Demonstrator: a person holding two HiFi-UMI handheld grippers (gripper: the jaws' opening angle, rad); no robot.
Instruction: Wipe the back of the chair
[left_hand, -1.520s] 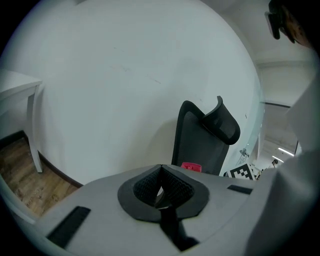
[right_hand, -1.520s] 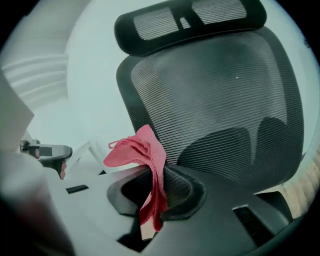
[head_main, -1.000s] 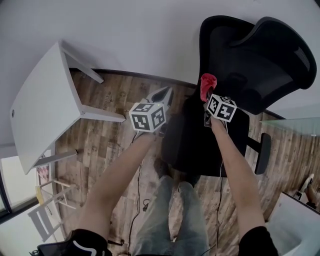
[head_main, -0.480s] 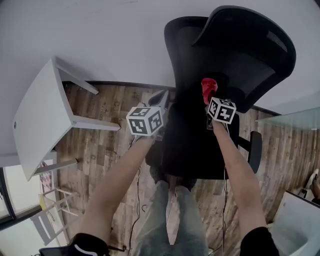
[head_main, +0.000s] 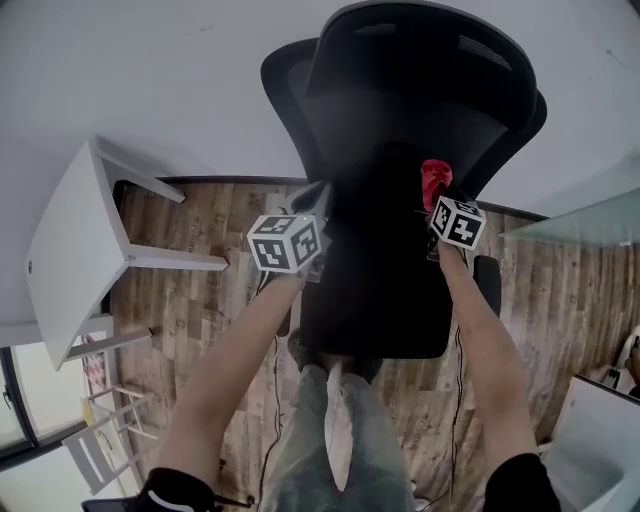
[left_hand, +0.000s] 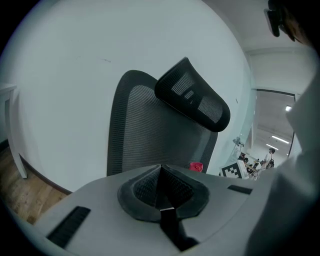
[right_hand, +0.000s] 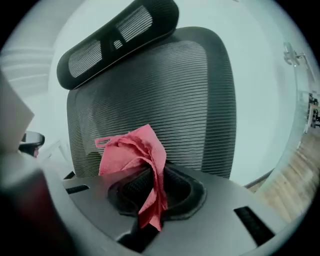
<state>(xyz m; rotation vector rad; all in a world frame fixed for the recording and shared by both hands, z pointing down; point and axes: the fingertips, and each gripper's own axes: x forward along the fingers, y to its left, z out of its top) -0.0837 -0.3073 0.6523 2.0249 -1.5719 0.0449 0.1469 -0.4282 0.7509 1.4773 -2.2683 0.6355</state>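
Note:
A black office chair (head_main: 400, 130) with a mesh back (right_hand: 160, 95) and a headrest (right_hand: 117, 37) stands against the white wall, facing me. My right gripper (head_main: 436, 192) is shut on a red cloth (right_hand: 135, 150), held just in front of the lower right part of the mesh back; the cloth (head_main: 434, 178) bunches up above the jaws. My left gripper (head_main: 322, 200) is shut with nothing in it, at the left edge of the chair back (left_hand: 150, 135). From the left gripper view the headrest (left_hand: 195, 97) and the red cloth (left_hand: 196, 166) show.
A white table (head_main: 75, 260) stands at the left on the wooden floor (head_main: 200, 280). A chair armrest (head_main: 488, 285) sticks out at the right. A glass surface (head_main: 590, 225) and a white object (head_main: 595, 440) lie at the right. Cables (head_main: 275, 400) trail on the floor.
The chair has swung round from tilted right to squarely in front of me, and now fills the upper middle. Both grippers stay close to the chair back, the right still holding the cloth.

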